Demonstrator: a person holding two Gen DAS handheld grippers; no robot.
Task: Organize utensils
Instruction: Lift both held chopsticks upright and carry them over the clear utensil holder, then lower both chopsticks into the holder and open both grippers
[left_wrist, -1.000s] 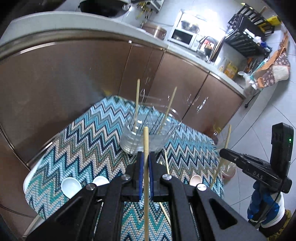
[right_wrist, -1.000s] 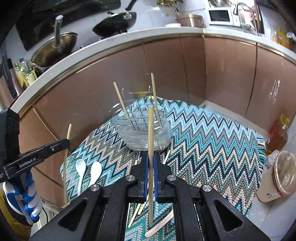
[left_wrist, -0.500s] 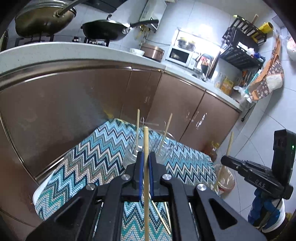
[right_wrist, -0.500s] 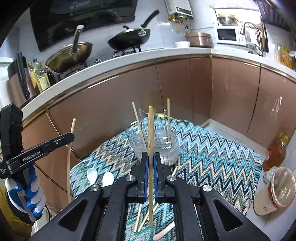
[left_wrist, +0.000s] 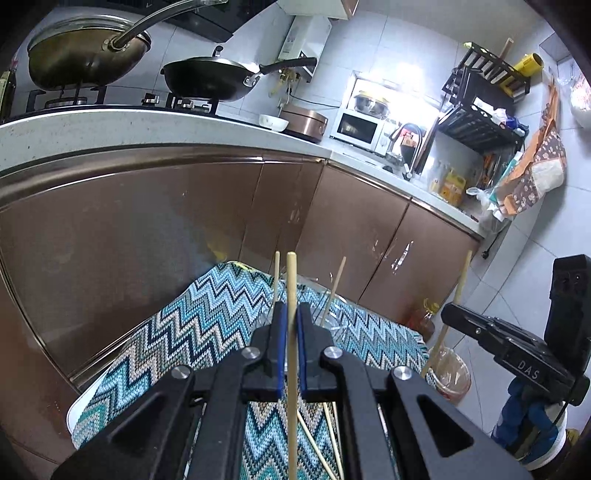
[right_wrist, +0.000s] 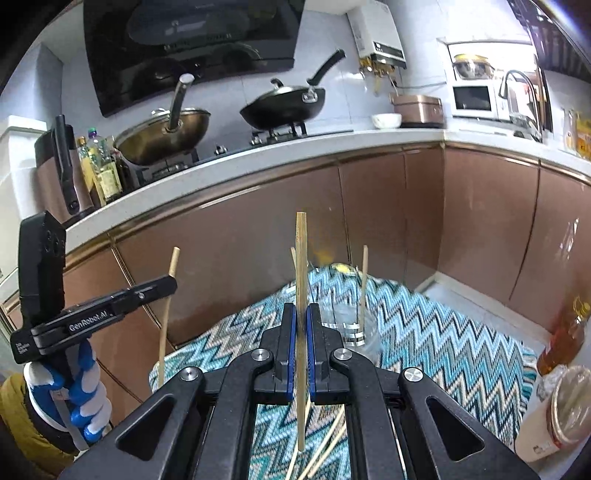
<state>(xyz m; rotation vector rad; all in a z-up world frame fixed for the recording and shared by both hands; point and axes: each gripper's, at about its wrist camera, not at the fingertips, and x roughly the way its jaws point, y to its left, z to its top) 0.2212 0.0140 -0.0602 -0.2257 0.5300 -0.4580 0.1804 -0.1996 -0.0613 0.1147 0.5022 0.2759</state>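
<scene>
My left gripper is shut on an upright wooden chopstick, held above the zigzag mat. My right gripper is shut on another upright chopstick. A clear glass holder stands on the mat beyond both grippers with two chopsticks in it; the left wrist view shows only its rim behind the fingers. Loose chopsticks lie on the mat below the grippers. Each gripper shows in the other's view, the right and the left.
Brown cabinet doors and a white counter with pans stand behind the mat. A lined bin and an oil bottle sit on the floor to the right.
Both grippers have risen and tilted up with their chopsticks. The holder has dropped lower in both views and the spoons have gone out of sight.
</scene>
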